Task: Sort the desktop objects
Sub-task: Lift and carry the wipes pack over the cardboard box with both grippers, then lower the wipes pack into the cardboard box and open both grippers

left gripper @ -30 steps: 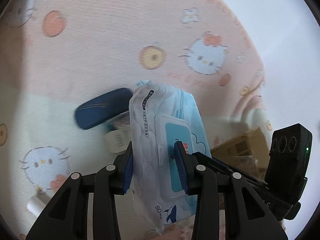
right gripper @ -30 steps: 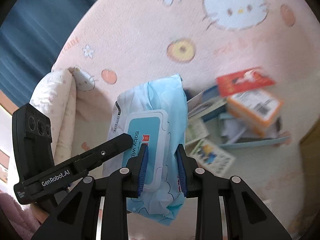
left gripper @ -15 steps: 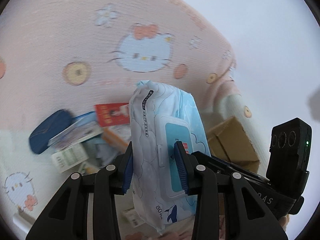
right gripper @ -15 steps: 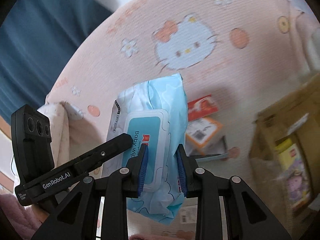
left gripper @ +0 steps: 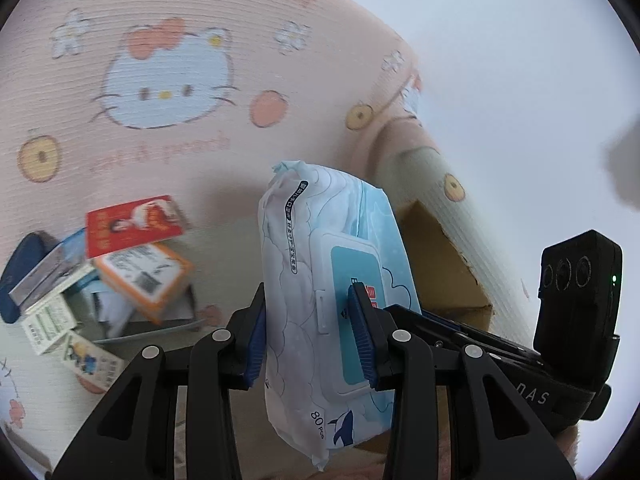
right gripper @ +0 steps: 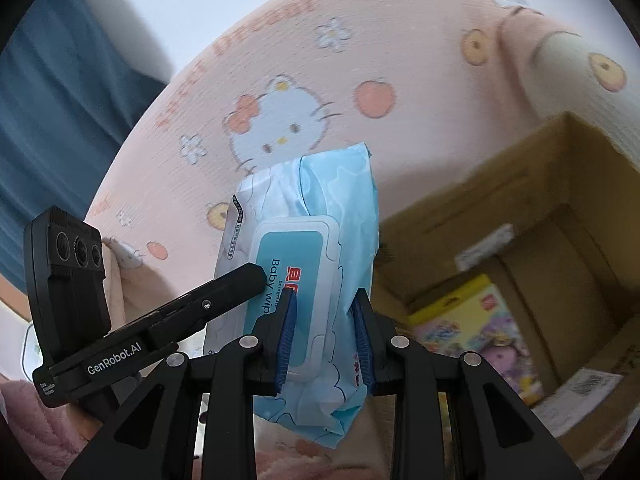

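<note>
Blue rubber pads line both pairs of tongs, and both pairs are clamped on one pack of baby wipes (left gripper: 320, 300), which hangs in the air above a pink cartoon-cat bedsheet (left gripper: 160, 40). Far left in the left wrist view, a heap of small things lies on the sheet: a dark blue case (left gripper: 20, 268), a red box (left gripper: 134, 224), an orange-edged box (left gripper: 144, 276) and smaller cartons beside them. The left tongs (left gripper: 310, 338) are closed partway, pads pressed into the pack's white side and its plastic lid, the pack standing on end between them. Just right of it shows a corner of a cardboard box (left gripper: 440, 268). In the right wrist view, the right tongs (right gripper: 325, 338) pinch the same pack (right gripper: 316, 240) across its lid end, narrowly open. To the right, the cardboard box (right gripper: 520, 184) lies open with colourful packets (right gripper: 472, 324) inside.
</note>
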The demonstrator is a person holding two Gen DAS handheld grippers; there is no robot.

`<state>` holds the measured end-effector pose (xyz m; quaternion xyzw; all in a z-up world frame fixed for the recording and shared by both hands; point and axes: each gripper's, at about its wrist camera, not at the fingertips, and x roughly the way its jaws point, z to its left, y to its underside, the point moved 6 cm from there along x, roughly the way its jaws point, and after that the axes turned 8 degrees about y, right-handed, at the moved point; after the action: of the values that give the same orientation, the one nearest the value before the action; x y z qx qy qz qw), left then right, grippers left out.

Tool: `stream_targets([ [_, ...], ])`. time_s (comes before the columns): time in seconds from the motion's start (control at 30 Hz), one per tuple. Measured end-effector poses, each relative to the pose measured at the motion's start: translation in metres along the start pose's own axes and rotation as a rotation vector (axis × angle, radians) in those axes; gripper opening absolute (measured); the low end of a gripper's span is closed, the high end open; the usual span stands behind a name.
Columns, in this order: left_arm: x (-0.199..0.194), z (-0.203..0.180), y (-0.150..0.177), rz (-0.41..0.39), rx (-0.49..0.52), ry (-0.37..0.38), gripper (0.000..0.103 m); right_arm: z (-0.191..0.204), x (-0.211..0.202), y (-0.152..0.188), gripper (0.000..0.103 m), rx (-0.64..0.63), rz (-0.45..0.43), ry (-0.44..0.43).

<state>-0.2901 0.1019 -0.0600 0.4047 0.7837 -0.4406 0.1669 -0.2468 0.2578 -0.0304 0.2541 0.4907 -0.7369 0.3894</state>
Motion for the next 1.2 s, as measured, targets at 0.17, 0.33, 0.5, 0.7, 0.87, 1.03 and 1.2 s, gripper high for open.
stream_targets([
  [0.17,0.026,-0.028,0.003,0.034,0.026,-0.009,0.042,-0.036,-0.013,-0.009,0.025,-0.016,0.040,-0.008],
  [0.33,0.046,-0.048,0.011,0.088,0.075,-0.013,0.042,-0.066,-0.018,-0.013,0.025,0.002,0.064,-0.029],
  [0.5,0.064,-0.059,0.028,0.171,0.096,0.005,0.042,-0.093,-0.015,-0.007,0.025,0.058,0.109,-0.043],
  [0.7,0.082,-0.069,0.047,0.275,0.119,0.022,0.042,-0.113,-0.013,0.000,0.026,0.100,0.140,-0.017],
  [0.87,0.097,-0.064,0.068,0.419,0.091,0.012,0.041,-0.117,-0.002,0.000,0.025,0.045,0.198,0.056],
  [1.03,0.093,-0.073,0.064,0.398,0.204,-0.043,0.041,-0.113,0.023,0.014,0.025,-0.049,0.339,0.147],
  [1.2,0.090,-0.066,0.061,0.390,0.195,-0.066,0.041,-0.118,0.025,0.018,0.026,-0.017,0.372,0.155],
])
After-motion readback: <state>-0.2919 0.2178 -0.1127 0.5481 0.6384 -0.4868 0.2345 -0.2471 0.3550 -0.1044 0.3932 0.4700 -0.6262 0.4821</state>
